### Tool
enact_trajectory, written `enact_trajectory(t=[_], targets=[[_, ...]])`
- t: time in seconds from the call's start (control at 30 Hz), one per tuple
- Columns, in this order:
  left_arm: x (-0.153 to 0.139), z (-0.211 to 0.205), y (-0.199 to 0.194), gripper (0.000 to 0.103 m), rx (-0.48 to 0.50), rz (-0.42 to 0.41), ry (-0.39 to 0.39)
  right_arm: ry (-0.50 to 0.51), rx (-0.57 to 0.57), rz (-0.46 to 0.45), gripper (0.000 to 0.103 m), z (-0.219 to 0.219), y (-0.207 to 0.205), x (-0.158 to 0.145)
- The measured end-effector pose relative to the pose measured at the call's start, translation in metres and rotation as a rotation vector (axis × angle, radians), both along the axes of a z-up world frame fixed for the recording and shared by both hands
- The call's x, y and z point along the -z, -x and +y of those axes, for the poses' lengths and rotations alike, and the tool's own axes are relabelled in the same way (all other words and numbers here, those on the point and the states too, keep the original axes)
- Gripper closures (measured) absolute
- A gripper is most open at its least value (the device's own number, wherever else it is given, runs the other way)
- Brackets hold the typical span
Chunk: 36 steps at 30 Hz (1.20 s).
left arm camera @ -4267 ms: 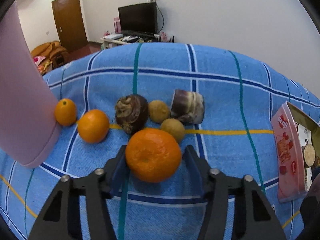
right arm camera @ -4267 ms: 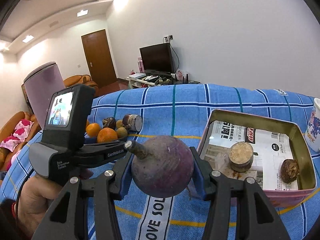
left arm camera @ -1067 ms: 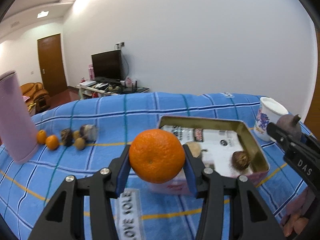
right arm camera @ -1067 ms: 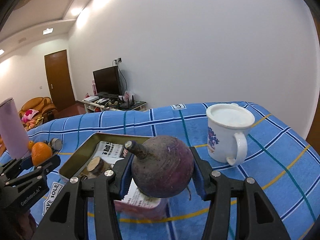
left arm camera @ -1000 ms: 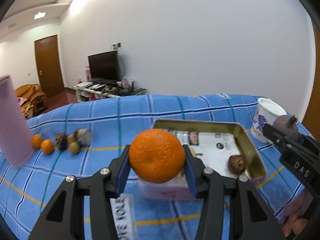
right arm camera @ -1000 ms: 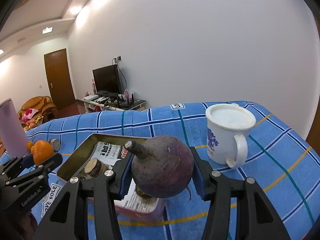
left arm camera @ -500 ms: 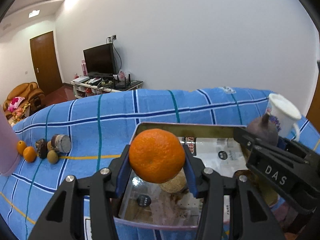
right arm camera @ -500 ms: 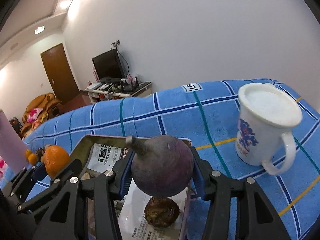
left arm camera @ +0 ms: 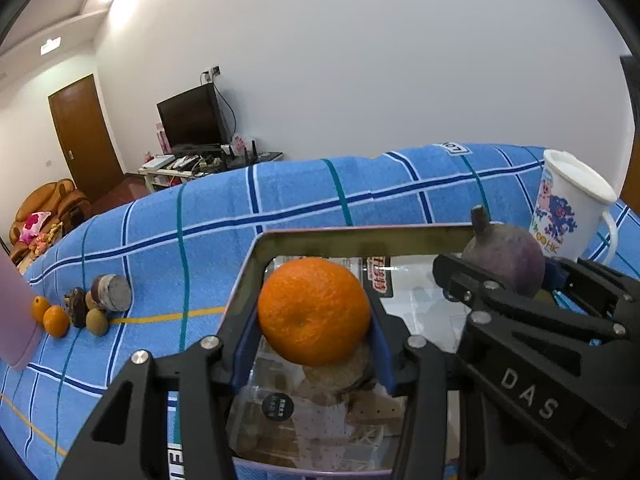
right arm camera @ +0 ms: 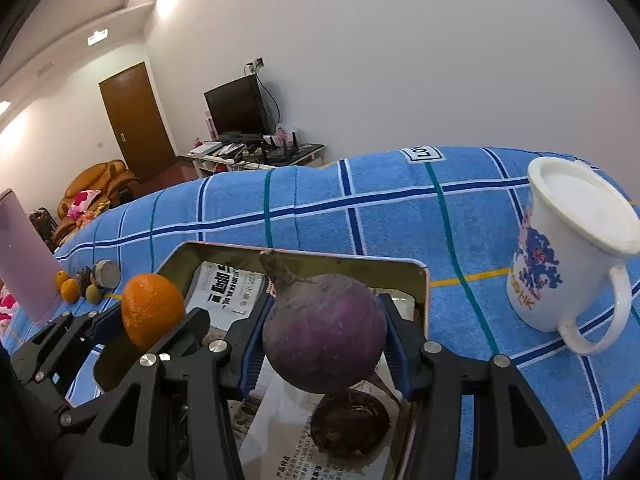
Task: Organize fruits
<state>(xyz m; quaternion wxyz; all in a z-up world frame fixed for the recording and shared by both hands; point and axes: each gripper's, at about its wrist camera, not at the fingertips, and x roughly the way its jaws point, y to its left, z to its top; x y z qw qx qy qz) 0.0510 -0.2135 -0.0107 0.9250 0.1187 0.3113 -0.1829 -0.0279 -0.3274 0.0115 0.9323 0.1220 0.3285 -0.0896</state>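
Note:
My left gripper [left arm camera: 314, 312] is shut on an orange [left arm camera: 314, 310] and holds it above the left part of the metal tin [left arm camera: 360, 240]. My right gripper [right arm camera: 325, 336] is shut on a purple round fruit with a stem [right arm camera: 325, 332] and holds it over the tin's right part [right arm camera: 426, 300]. In the tin, lined with printed paper, lie a brown round fruit [right arm camera: 351, 424] and a beige round piece [left arm camera: 340, 368]. Both held fruits show in each other's view: the orange [right arm camera: 152, 310] and the purple fruit [left arm camera: 506, 258].
A white mug [right arm camera: 572, 248] stands right of the tin on the blue checked cloth [left arm camera: 280, 200]. Several small fruits [left arm camera: 80, 312] sit in a row at the far left beside a pink cylinder [left arm camera: 12, 320].
Both grippers have carried their fruits from beside the tin to over it and lower. The tin now fills the space under the jaws.

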Motion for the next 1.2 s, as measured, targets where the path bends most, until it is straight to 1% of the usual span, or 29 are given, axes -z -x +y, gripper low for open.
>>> enact_trajectory(t=[0.1, 0.2, 0.27, 0.3, 0.33, 0.37, 0.4, 0.47, 0.5, 0.53, 0.57, 0.6, 0.7, 0.77, 0.87, 1.0, 1.1, 1.2], targets=[[0.000, 0.000, -0.002, 0.052, -0.002, 0.000, -0.002, -0.013, -0.011, -0.005, 0.049, 0.002, 0.000, 0.000], [0.000, 0.001, -0.002, 0.051, -0.006, -0.003, -0.007, -0.012, -0.014, -0.006, 0.047, 0.003, -0.004, 0.001], [0.001, 0.001, -0.001, 0.049, -0.009, -0.004, -0.005, -0.010, -0.014, -0.009, 0.046, 0.003, -0.004, 0.001], [0.001, 0.002, -0.002, 0.043, -0.013, -0.004, -0.003, -0.024, -0.019, -0.016, 0.045, 0.002, -0.003, 0.000], [0.000, 0.003, -0.001, 0.032, -0.016, -0.004, 0.001, -0.036, -0.023, -0.023, 0.042, 0.002, -0.002, 0.000], [0.000, 0.004, 0.000, 0.023, -0.019, -0.006, 0.007, -0.045, -0.021, -0.034, 0.040, 0.001, 0.000, -0.001], [-0.001, 0.004, 0.002, 0.021, -0.018, -0.008, 0.013, -0.049, -0.016, -0.053, 0.040, 0.001, 0.003, -0.003], [-0.003, 0.004, 0.007, 0.010, 0.006, -0.019, 0.032, -0.047, -0.009, -0.095, 0.038, 0.001, 0.010, -0.008], [-0.004, 0.004, 0.009, 0.002, 0.011, -0.028, 0.033, -0.042, -0.002, -0.121, 0.036, 0.001, 0.015, -0.013], [-0.006, 0.003, 0.013, 0.000, 0.010, -0.048, 0.032, -0.038, 0.008, -0.145, 0.029, 0.001, 0.019, -0.016], [-0.007, 0.004, 0.015, 0.000, 0.007, -0.063, 0.033, -0.034, 0.021, -0.162, 0.026, 0.001, 0.023, -0.019], [-0.009, 0.004, 0.018, 0.000, 0.004, -0.079, 0.037, -0.031, 0.041, -0.185, 0.026, 0.000, 0.028, -0.021], [-0.011, 0.009, 0.020, 0.000, -0.016, -0.082, 0.051, -0.030, 0.077, -0.228, 0.025, -0.001, 0.038, -0.025], [-0.012, 0.015, 0.020, 0.000, -0.031, -0.069, 0.068, -0.019, 0.106, -0.237, 0.025, -0.002, 0.041, -0.026], [-0.014, 0.027, 0.022, 0.000, -0.081, -0.089, 0.072, -0.002, 0.130, -0.256, 0.025, -0.001, 0.047, -0.028], [-0.015, 0.040, 0.027, 0.000, -0.140, -0.135, 0.055, 0.068, 0.142, -0.319, 0.025, 0.009, 0.059, -0.030], [-0.016, 0.049, 0.031, 0.000, -0.173, -0.159, 0.043, 0.148, 0.145, -0.333, 0.025, 0.022, 0.064, -0.031], [-0.017, 0.057, 0.035, 0.000, -0.194, -0.174, 0.047, 0.182, 0.134, -0.336, 0.025, 0.028, 0.065, -0.032]])
